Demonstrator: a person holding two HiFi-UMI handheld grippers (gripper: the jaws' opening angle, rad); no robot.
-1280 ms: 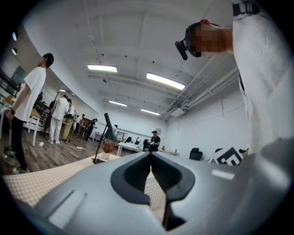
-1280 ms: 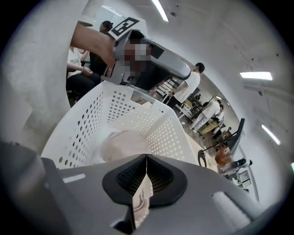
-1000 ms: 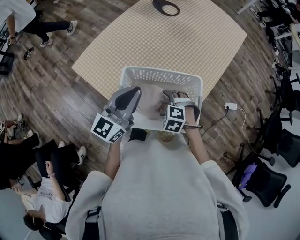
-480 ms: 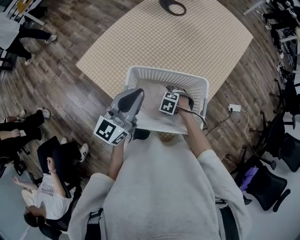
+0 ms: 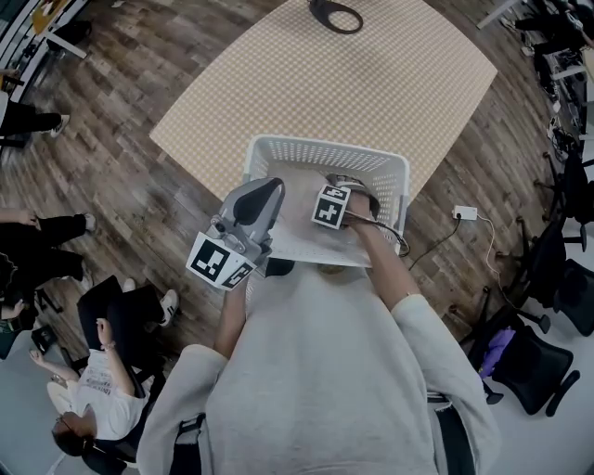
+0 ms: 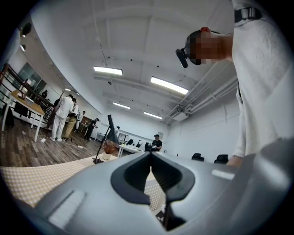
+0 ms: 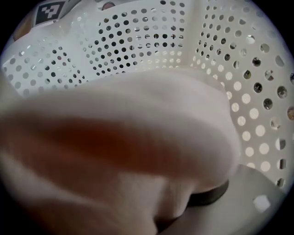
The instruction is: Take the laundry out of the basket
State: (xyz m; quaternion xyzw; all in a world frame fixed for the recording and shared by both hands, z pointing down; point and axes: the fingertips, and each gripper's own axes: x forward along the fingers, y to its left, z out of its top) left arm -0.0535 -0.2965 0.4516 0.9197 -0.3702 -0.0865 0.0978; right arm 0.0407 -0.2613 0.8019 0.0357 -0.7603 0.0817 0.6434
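A white perforated laundry basket [image 5: 325,147] stands on the floor right in front of me, with pale laundry [image 5: 302,218] lying in it. My right gripper [image 5: 345,184] is down inside the basket on the cloth. In the right gripper view the pale laundry [image 7: 138,137] bulges over and between the jaws, which are closing; one dark pad [image 7: 212,196] shows under it, and the basket wall [image 7: 151,41] stands behind. My left gripper [image 5: 264,190] hovers above the basket's near left side, shut and empty [image 6: 151,158].
The basket sits at the near edge of a checked mat [image 5: 325,74] on a wooden floor. A dark ring-shaped object [image 5: 334,14] lies at the mat's far end. A power strip with cable [image 5: 464,213] and office chairs [image 5: 529,362] are at the right; people sit at the left [image 5: 102,371].
My right gripper has gone from the basket's near rim forward and down into the laundry. The left gripper has barely moved.
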